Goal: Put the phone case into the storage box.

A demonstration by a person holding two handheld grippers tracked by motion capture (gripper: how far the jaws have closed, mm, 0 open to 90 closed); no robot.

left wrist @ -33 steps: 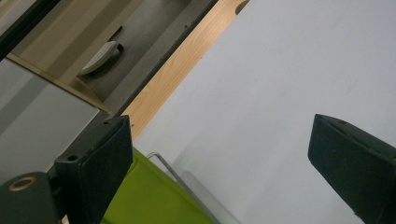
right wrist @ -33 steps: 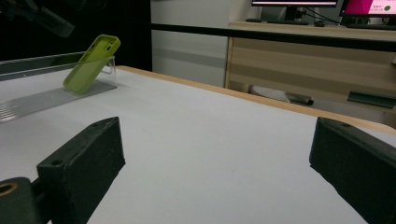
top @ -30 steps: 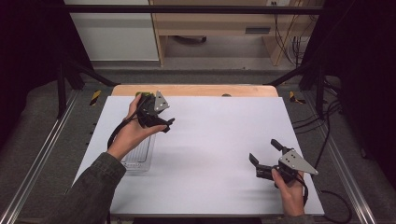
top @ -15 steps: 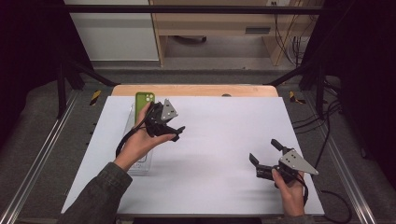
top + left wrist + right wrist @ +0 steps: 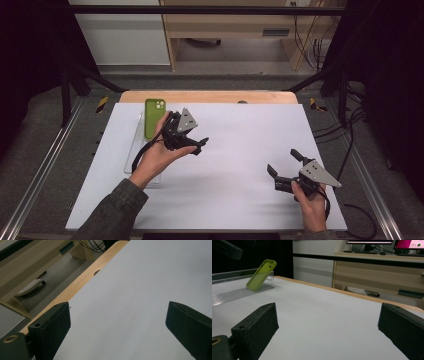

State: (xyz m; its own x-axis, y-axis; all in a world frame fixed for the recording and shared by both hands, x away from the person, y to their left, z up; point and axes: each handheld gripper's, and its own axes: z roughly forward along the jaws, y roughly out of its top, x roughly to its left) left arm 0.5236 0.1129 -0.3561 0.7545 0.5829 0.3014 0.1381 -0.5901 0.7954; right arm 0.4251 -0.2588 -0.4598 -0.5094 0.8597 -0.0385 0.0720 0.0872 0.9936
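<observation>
Left of left gripper [image 5: 192, 145], green phone case [image 5: 154, 117] on clear stand [image 5: 140, 150]; both grippers' fingers apart, empty.

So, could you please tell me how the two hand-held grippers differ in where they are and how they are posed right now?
The left hand-held gripper is at the far left of the table, beside the green phone case leaning on a clear stand; the right hand-held gripper sits near the front right edge. The left points right across the white table, the right points away toward the far left. Both are open and hold nothing.
</observation>
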